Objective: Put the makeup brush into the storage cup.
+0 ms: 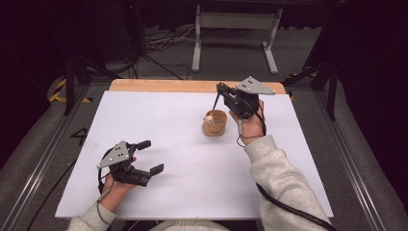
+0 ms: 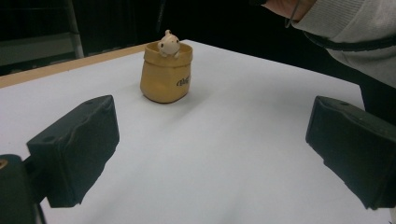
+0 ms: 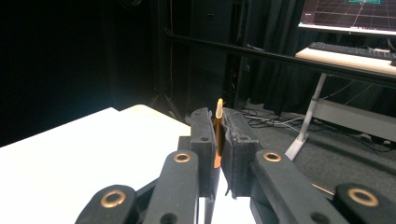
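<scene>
Right hand-held gripper (image 1: 220, 91) pinches pencil (image 3: 218, 133) above pot (image 1: 214, 123), near far table edge (image 1: 163, 86).

1. I see dark lettering on the side of the tan pot (image 2: 164, 77), below its small figure (image 2: 168, 44), but it's too blurred for me to read

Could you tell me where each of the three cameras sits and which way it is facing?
High view: above the person's side, looking forward and down on the white table; both forearms, left gripper and right gripper show.
Left gripper view: rides the left gripper, looking across at the pot; its open fingers show.
Right gripper view: rides the right gripper, facing the dark room; its fingers clamp a thin stick.
The high and left gripper views share the pot.
</scene>
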{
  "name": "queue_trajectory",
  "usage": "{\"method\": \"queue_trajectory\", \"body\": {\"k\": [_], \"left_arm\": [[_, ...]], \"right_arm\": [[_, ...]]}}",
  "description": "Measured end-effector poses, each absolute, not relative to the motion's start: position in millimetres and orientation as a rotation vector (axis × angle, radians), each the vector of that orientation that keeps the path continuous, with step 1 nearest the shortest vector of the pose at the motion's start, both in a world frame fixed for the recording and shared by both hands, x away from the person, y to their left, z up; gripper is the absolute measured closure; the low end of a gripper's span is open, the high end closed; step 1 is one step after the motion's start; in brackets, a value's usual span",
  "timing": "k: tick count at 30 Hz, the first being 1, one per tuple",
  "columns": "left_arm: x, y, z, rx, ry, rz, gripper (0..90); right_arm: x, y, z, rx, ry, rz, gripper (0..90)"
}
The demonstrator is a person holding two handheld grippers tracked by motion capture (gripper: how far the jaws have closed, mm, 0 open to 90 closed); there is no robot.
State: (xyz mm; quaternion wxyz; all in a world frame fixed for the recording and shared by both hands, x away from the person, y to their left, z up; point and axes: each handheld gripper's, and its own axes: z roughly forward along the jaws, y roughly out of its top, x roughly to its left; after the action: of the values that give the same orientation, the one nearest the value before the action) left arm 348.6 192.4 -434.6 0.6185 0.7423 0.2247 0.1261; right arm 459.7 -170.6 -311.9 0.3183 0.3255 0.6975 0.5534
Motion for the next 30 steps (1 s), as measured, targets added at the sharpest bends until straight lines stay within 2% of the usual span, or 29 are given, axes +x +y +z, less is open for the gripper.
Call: {"method": "queue_trajectory", "body": {"k": [30], "left_arm": [[349,192,-435,1.712,0.524,0.283,3.6]], "right_arm": [[471,-167,-343,0.901,1.902,1.41,83.8]]}}
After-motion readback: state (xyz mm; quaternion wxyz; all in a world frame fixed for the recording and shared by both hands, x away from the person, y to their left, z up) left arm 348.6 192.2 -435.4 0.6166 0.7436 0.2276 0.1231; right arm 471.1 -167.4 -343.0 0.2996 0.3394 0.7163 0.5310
